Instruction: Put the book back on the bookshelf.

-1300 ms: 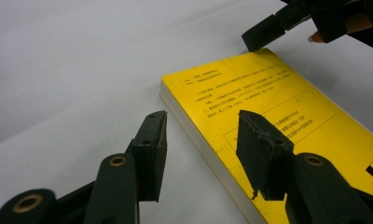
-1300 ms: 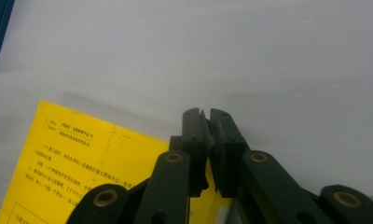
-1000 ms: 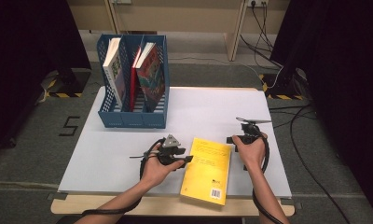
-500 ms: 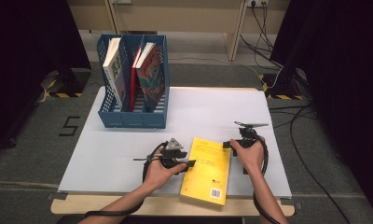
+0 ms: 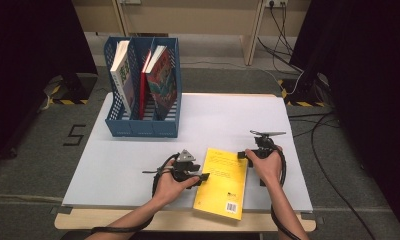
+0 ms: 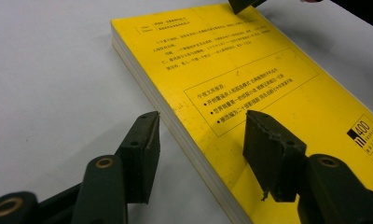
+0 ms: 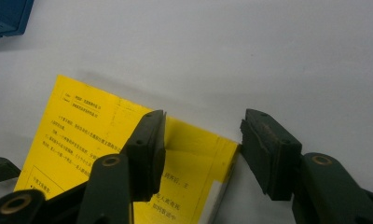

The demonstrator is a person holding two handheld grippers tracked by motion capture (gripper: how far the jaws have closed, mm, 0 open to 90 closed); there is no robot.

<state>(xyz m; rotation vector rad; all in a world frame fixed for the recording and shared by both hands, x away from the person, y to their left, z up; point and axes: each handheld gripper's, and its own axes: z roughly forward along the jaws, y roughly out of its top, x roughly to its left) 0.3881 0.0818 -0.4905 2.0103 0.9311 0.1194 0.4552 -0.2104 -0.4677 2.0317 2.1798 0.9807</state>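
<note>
Book [image 5: 222, 182], yellow, paperback, lying flat with its back cover up at the near edge of my white table [image 5: 228, 115], one corner overhanging the front. Printed on the cover: black lines of Chinese text, a boxed panel with three bulleted lines, a small boxed label near the top corner, and a black mark reading "400" near the lower edge; a barcode patch sits at the near corner in the high view. The smaller print is too fine to read.

Left gripper [image 6: 201, 156]: jaws apart and just been opening, straddling the book's long page edge, one jaw over the table, one over the cover, pads not pressing.

Right gripper [image 7: 202, 149]: jaws wide and just been opening, straddling the far right corner of the book, nothing clamped.

Rack [image 5: 143, 127], blue, meshed, at the far left of the table, well apart from the yellow book, holding several upright books [image 5: 160, 80]; their titles are unreadable.

Floor marking "5" [image 5: 76, 135], left of the table.
</note>
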